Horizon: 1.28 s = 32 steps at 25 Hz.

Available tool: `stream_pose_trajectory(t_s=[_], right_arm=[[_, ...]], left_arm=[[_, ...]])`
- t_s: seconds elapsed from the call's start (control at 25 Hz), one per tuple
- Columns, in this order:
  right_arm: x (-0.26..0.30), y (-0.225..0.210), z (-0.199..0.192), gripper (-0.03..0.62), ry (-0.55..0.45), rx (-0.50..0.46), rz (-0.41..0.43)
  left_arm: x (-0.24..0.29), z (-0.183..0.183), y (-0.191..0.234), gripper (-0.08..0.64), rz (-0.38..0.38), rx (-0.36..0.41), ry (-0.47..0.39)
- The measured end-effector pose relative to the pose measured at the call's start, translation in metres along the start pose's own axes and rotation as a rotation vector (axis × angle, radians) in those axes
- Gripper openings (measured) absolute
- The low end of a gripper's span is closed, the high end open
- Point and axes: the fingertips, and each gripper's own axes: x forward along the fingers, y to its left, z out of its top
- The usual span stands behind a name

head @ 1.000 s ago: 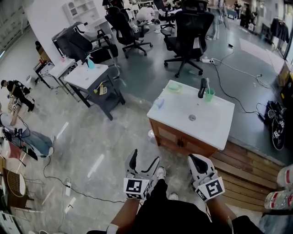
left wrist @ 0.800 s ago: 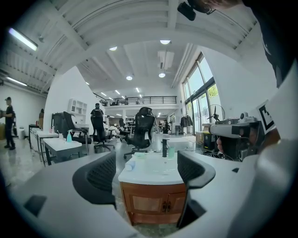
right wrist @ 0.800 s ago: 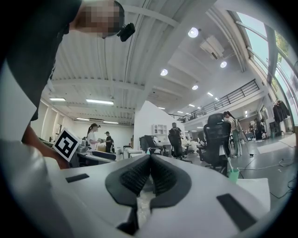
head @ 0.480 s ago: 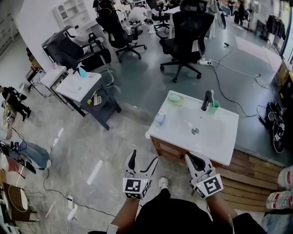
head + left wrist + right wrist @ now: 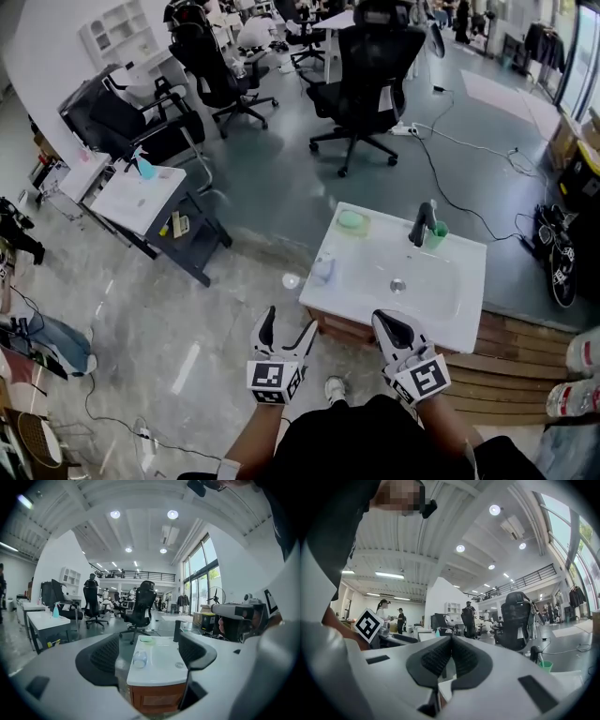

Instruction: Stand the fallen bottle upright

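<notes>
A white washbasin top point(image 5: 445, 305) on a wooden cabinet point(image 5: 349, 327)
A clear bottle point(image 5: 323, 270) lies on its side near the left edge of the top. Along the back edge there are a pale green dish point(image 5: 352, 220), a black faucet point(image 5: 421, 223) and, just beside it, a green cup point(image 5: 433, 234).

White sink tabletop point(image 5: 441, 305) on a wooden cabinet point(image 5: 345, 328), seen from above. Bottle point(image 5: 323, 270) lies on its side near the left edge. A green dish point(image 5: 352, 220) sits at the far left corner. A green cup point(image 5: 434, 234) stands just beside the faucet point(image 5: 420, 223). Left gripper point(image 5: 287, 326), jaws apart, and right gripper point(image 5: 386, 323), jaws together, are held at the near edge.
</notes>
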Motion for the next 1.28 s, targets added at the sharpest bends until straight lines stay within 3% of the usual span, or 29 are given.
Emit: stream_pose_trajectory(t_s=[0.36,0.68,0.96,1.28], right_arm=[[0.028,-0.052,-0.012,0.015,0.016,0.003,-0.077],[0.057,-0.121,-0.011,0.015,0.012,0.007,-0.086],[0.091,-0.188,-0.009,0.015,-0.006,0.008,-0.07],[0.104,-0.244,-0.025,0.017,0.014,0.045,-0.052]], left_arm=[[0.066,0.006,0.015,0.391,-0.035,0.0,0.018],[0.152,0.007,-0.001,0.391,-0.123,-0.008,0.124],[0.225,0.014,0.004,0.391,-0.104,0.005,0.179],[0.292,-0.014,0.004,0.391,-0.072,0.008,0.324]])
